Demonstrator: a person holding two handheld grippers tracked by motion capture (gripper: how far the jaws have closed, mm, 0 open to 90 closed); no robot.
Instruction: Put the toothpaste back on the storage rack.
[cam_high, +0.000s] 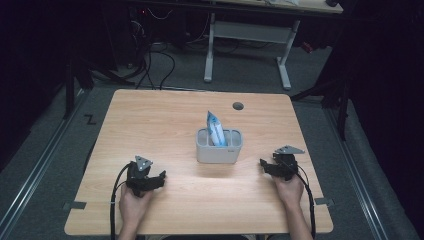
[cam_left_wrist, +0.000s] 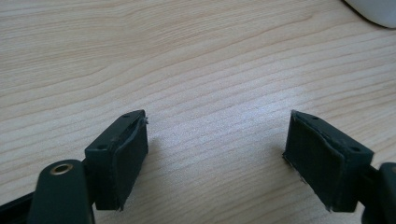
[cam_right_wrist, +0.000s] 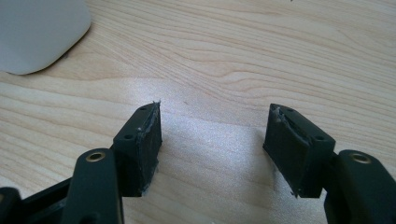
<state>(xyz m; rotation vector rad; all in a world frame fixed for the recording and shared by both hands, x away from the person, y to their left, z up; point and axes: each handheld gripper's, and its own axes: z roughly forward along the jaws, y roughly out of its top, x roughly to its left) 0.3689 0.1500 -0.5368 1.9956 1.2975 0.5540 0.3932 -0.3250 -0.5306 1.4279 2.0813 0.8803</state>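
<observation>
Wooden table (cam_high: 150, 120): one grey bin (cam_high: 219, 147), one blue-white pouch (cam_high: 216, 129); two hand-held grippers, jaws apart, empty.

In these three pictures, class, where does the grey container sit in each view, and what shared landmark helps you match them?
High view: the grey container stands mid-table, between the two grippers, with a blue-and-white packet upright inside.
Left gripper view: a pale rounded corner at the top right edge, likely that container.
Right gripper view: a pale rounded corner at the top left.
Shared landmark: the wood-grain tabletop.
</observation>
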